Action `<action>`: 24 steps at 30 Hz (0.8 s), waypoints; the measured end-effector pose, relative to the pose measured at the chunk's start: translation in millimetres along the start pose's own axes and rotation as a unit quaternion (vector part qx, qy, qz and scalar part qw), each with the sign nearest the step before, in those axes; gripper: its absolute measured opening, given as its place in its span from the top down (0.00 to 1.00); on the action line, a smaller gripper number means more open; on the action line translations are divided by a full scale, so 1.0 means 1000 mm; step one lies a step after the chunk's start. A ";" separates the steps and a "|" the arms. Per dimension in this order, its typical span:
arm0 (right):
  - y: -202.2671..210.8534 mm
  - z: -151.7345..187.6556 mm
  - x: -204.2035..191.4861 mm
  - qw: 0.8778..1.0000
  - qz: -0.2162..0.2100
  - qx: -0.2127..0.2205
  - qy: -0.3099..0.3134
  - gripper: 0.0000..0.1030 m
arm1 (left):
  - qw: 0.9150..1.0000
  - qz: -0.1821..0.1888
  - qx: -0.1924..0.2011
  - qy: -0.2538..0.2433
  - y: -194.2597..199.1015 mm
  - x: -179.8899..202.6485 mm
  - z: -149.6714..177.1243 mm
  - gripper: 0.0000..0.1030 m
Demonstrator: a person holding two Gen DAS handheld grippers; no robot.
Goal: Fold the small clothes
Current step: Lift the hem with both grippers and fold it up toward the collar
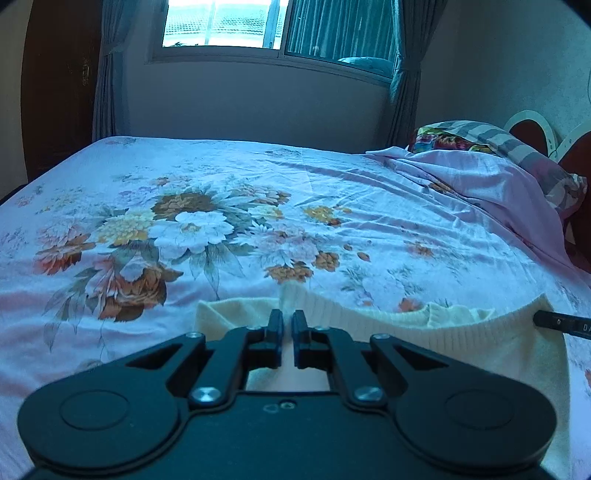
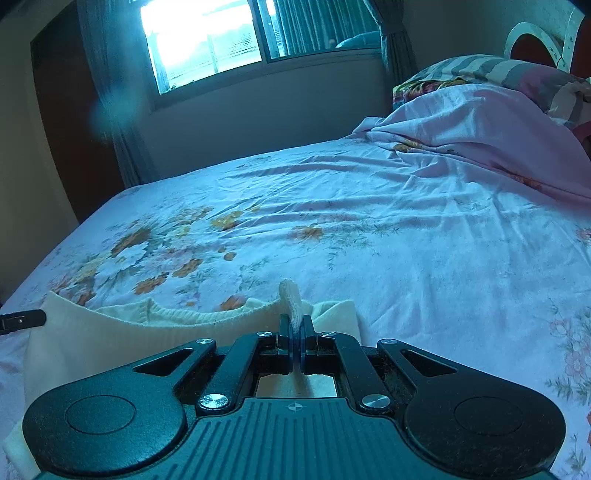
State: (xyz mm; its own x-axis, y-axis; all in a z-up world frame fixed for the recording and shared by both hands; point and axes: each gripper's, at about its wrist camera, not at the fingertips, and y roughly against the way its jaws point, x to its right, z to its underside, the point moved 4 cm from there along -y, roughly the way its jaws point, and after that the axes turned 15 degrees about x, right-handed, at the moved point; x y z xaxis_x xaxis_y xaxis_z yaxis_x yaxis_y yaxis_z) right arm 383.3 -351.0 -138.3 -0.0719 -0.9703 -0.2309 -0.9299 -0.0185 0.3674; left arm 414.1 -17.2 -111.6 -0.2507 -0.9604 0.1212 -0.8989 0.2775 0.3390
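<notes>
A cream knitted garment [image 1: 461, 336] hangs stretched between my two grippers, just above the floral bedsheet [image 1: 229, 192]. In the left wrist view, my left gripper [image 1: 288, 318] is shut on the garment's ribbed edge, which pokes up past the fingertips. The tip of the right gripper [image 1: 554, 322] pinches the same edge at the far right. In the right wrist view, my right gripper [image 2: 295, 322] is shut on a fold of the cream garment [image 2: 110, 343] that stands up between the pads. The left gripper [image 2: 22, 319] shows at the left edge. The garment's lower part is hidden under the grippers.
The bedsheet [image 2: 406, 229] is wrinkled and spreads ahead of both grippers. A pink blanket [image 2: 480, 125] and striped pillows [image 2: 498, 70] are piled at the far right by the headboard [image 1: 528, 133]. A window [image 1: 221, 22] with curtains [image 1: 107, 74] lies beyond the bed.
</notes>
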 end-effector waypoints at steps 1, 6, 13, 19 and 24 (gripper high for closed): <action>-0.011 0.000 0.003 1.000 0.004 -0.002 0.001 0.98 | 1.000 -0.004 -0.001 0.004 -0.011 -0.002 -0.001 0.98; -0.059 0.013 0.009 0.999 0.014 -0.028 0.017 0.98 | 0.999 -0.026 -0.036 0.002 -0.053 -0.012 0.013 0.98; -0.062 0.044 0.028 0.995 -0.002 -0.091 -0.035 0.97 | 0.994 0.018 -0.104 -0.020 -0.040 -0.016 0.047 0.43; -0.062 0.043 0.028 0.994 -0.010 -0.097 -0.048 0.86 | 0.992 0.020 -0.126 0.016 -0.053 -0.024 0.055 0.68; -0.069 0.042 0.022 0.993 -0.028 -0.109 -0.047 0.74 | 0.991 0.035 -0.127 0.017 -0.057 -0.016 0.056 0.94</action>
State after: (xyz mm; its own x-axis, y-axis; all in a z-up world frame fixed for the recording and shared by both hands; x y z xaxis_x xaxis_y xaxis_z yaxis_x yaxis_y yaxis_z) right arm 430.8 -360.8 -206.7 -0.0651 -0.9397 -0.3358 -0.8344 -0.1333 0.5348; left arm 449.2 -19.3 -185.1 -0.2925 -0.9385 0.1833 -0.7599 0.3445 0.5513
